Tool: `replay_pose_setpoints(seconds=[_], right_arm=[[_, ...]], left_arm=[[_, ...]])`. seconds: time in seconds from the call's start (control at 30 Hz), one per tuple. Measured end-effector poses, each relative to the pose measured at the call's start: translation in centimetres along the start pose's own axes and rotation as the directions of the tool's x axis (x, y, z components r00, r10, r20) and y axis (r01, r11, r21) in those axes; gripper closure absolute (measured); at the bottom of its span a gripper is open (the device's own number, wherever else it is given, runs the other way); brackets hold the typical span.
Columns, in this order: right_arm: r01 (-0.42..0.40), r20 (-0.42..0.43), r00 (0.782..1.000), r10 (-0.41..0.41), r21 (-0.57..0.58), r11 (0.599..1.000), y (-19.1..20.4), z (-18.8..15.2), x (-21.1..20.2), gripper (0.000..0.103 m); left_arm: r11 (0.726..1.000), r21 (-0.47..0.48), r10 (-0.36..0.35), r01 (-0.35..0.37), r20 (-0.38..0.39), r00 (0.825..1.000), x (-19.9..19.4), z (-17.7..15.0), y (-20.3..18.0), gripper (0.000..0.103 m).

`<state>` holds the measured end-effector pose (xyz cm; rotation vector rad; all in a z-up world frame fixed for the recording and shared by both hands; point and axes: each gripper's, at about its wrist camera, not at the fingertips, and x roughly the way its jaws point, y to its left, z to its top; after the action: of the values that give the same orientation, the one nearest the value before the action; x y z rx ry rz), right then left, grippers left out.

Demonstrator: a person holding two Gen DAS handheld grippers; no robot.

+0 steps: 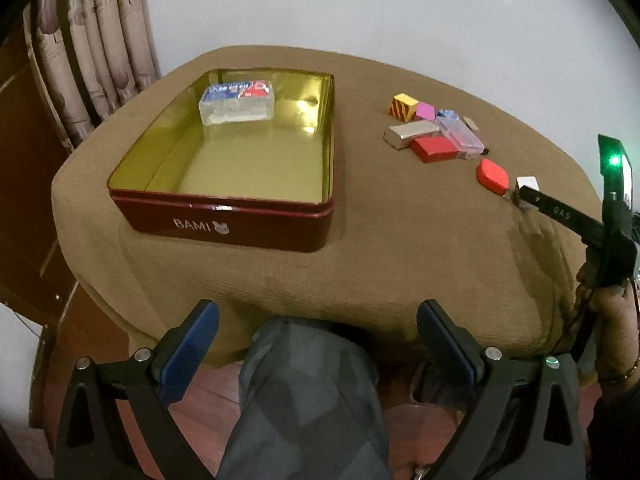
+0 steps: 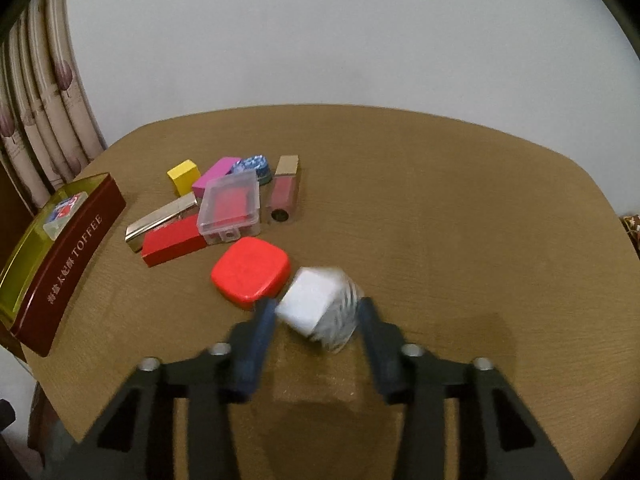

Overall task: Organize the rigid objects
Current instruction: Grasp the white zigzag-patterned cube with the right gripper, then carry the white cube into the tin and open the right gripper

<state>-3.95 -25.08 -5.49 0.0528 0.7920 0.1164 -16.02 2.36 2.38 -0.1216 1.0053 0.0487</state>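
Right wrist view shows the right gripper (image 2: 318, 312) straddling a small white cube (image 2: 316, 306) with grey striped sides, which sits on the brown table (image 2: 440, 220) tilted onto an edge, one corner turned toward the camera. The left pad touches the cube's near corner; on the other side the picture is too blurred to tell whether the pad presses or stands just off, so I read the jaws as close about the cube but not yet clamped on it. To do this step well, I judge the fingers should square up to two flat opposite faces rather than pinch across corners — a diagonal hold on a hard, smooth block is likely to let it twist or squirt out. The red rounded case (image 2: 251, 270) lies just beside the cube on its left and the left finger is close against it, so the closing should stay clear of it. The cube itself looks rigid and light, with a plain pale top face. Farther back lies the rest of the pile: a clear plastic box (image 2: 230, 204), a red bar (image 2: 172, 245), a silver bar (image 2: 160, 216), a yellow block (image 2: 183, 175) and a lipstick tube (image 2: 283, 188). The red toffee tin (image 1: 224, 220) stands open well to the left, holding only a card pack (image 1: 237, 102) — the likely destination. The left gripper (image 1: 318, 350) hangs empty, jaws wide apart, over the table's near edge.
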Motion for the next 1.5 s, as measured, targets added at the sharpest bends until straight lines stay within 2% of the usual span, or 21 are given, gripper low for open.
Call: replay_pose_setpoints(seconds=[0.03,0.07,0.1,0.23,0.3,0.33,0.37,0.4,0.43,0.47,0.53,0.63,0.8,0.93,1.0,1.03,1.13,1.23,1.37,1.43,1.5], right_arm=[[0.001,0.000,1.000,-0.001,-0.008,1.000,0.1,0.0,-0.1,0.068],[0.005,0.001,1.000,-0.005,-0.016,1.000,0.1,0.0,-0.1,0.076],[0.002,-0.009,1.000,-0.002,-0.015,1.000,0.0,-0.1,-0.1,0.103],[-0.024,-0.037,0.999,0.025,0.015,1.000,-0.8,-0.5,0.3,0.103],[-0.051,-0.012,0.999,0.051,0.061,0.997,-1.6,-0.5,-0.4,0.102],[-0.049,0.003,0.999,0.049,0.066,0.997,-1.7,-0.4,-0.8,0.095],[-0.035,0.017,0.999,0.034,0.065,0.997,-1.7,-0.3,-1.1,0.077],[-0.022,0.030,0.999,0.020,0.059,0.998,-1.6,-0.1,-1.4,0.063],[-0.023,0.043,0.999,0.021,0.053,0.998,-1.5,0.3,-1.6,0.041],[-0.036,0.062,0.997,0.034,0.043,0.998,-1.4,0.6,-1.8,0.037],[-0.052,0.079,0.996,0.051,0.010,0.999,-1.1,1.3,-1.8,0.037],[-0.053,0.043,0.998,0.055,-0.043,0.998,-0.6,2.1,-0.7,0.035],[-0.046,0.021,0.999,0.047,-0.045,0.998,-0.6,3.1,0.5,0.035],[-0.068,-0.036,0.997,0.067,-0.041,0.997,-0.6,3.4,2.3,0.036],[-0.074,-0.054,0.996,0.072,-0.039,0.996,-0.7,3.4,2.8,0.062],[-0.076,-0.067,0.995,0.074,-0.035,0.996,-0.8,3.3,3.0,0.070],[-0.072,-0.062,0.996,0.070,-0.031,0.997,-1.0,3.2,2.6,0.071],[-0.078,-0.016,0.997,0.077,-0.044,0.996,-0.8,3.7,0.5,0.071],[-0.193,0.032,0.980,0.197,-0.090,0.977,1.9,5.8,-3.3,0.071],[-0.309,0.022,0.949,0.315,-0.136,0.941,5.0,7.3,-4.9,0.070],[-0.378,0.005,0.923,0.385,-0.178,0.908,8.3,8.5,-5.6,0.070]], left_arm=[[1.000,-0.001,-0.003,0.003,-0.010,1.000,0.2,0.0,0.0,0.005],[1.000,-0.004,-0.005,0.005,-0.017,1.000,0.3,0.0,0.0,0.005],[1.000,-0.007,-0.007,0.007,-0.020,1.000,0.3,-0.1,0.0,0.005],[1.000,-0.006,-0.009,0.008,-0.016,1.000,0.2,-0.2,-0.1,0.005],[1.000,0.000,-0.013,0.013,-0.003,1.000,0.0,-0.2,-0.2,0.005],[1.000,-0.003,-0.012,0.012,0.001,1.000,0.1,-0.2,-0.4,0.005],[1.000,-0.001,-0.012,0.012,0.001,1.000,0.1,-0.2,-0.4,0.005],[1.000,0.000,-0.013,0.013,-0.003,1.000,0.1,-0.3,-0.5,0.005],[1.000,0.001,-0.014,0.014,-0.009,1.000,0.2,-0.3,-0.5,0.005],[1.000,0.002,-0.015,0.015,-0.016,1.000,0.4,-0.3,-0.5,0.005],[1.000,-0.002,-0.013,0.013,-0.021,1.000,0.5,-0.3,-0.4,0.005],[1.000,-0.014,-0.013,0.013,-0.025,1.000,0.6,-0.2,0.0,0.005],[1.000,-0.020,-0.011,0.010,-0.047,0.999,1.1,-0.2,0.2,0.005],[1.000,-0.007,-0.004,0.004,-0.054,0.999,1.5,-0.3,0.1,0.005],[1.000,-0.008,-0.002,0.002,-0.053,0.999,1.5,-0.3,0.1,0.005],[1.000,-0.010,-0.003,0.003,-0.053,0.999,1.5,-0.3,0.2,0.005],[1.000,-0.007,-0.005,0.005,-0.044,0.999,1.3,-0.2,0.1,0.005],[1.000,-0.008,-0.007,0.007,-0.012,1.000,0.5,-0.2,0.0,0.005],[0.999,-0.030,-0.014,0.015,0.038,0.999,-1.2,0.0,0.4,0.005],[0.999,-0.038,-0.010,0.012,0.049,0.999,-1.9,0.1,0.7,0.005],[0.999,-0.042,-0.015,0.017,0.047,0.999,-2.4,-0.2,1.1,0.005]])
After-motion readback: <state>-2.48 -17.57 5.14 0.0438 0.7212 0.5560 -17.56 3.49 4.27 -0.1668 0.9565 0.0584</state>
